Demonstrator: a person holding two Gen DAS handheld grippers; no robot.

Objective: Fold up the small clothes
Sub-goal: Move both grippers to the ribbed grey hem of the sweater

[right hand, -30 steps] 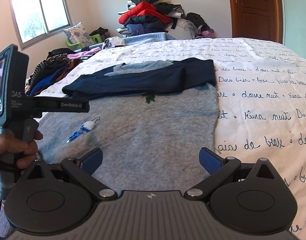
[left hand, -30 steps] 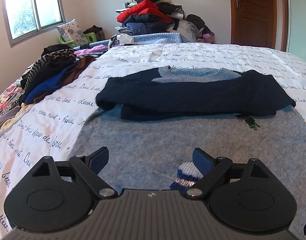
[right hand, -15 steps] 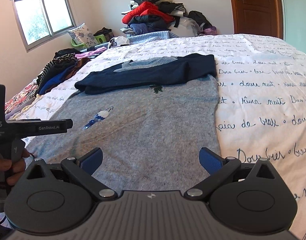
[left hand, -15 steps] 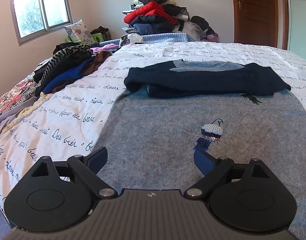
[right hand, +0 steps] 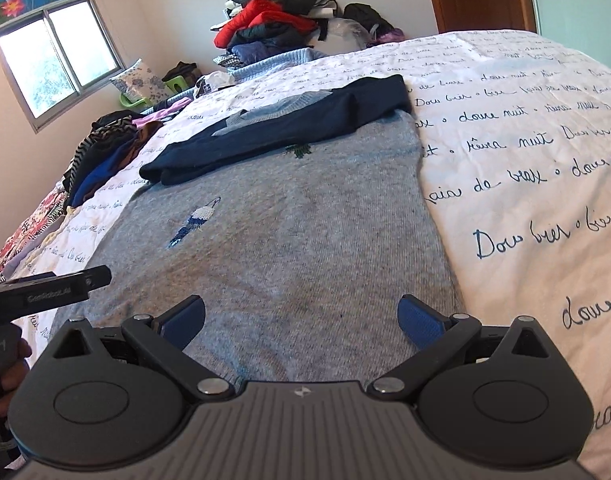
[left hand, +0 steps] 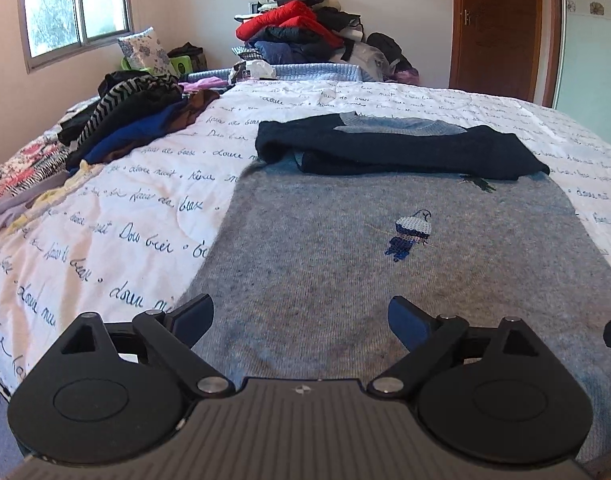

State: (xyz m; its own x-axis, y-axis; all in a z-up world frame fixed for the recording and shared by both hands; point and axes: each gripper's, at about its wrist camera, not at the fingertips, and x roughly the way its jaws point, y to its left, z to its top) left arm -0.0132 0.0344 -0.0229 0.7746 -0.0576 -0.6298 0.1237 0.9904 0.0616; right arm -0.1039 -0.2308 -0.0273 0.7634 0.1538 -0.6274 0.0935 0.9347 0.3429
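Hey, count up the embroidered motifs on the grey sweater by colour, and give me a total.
Blue and white motif: 1
Dark green motif: 1
Total on the grey sweater: 2

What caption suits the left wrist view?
Open left gripper poised over a grey sweater with folded navy sleeves.
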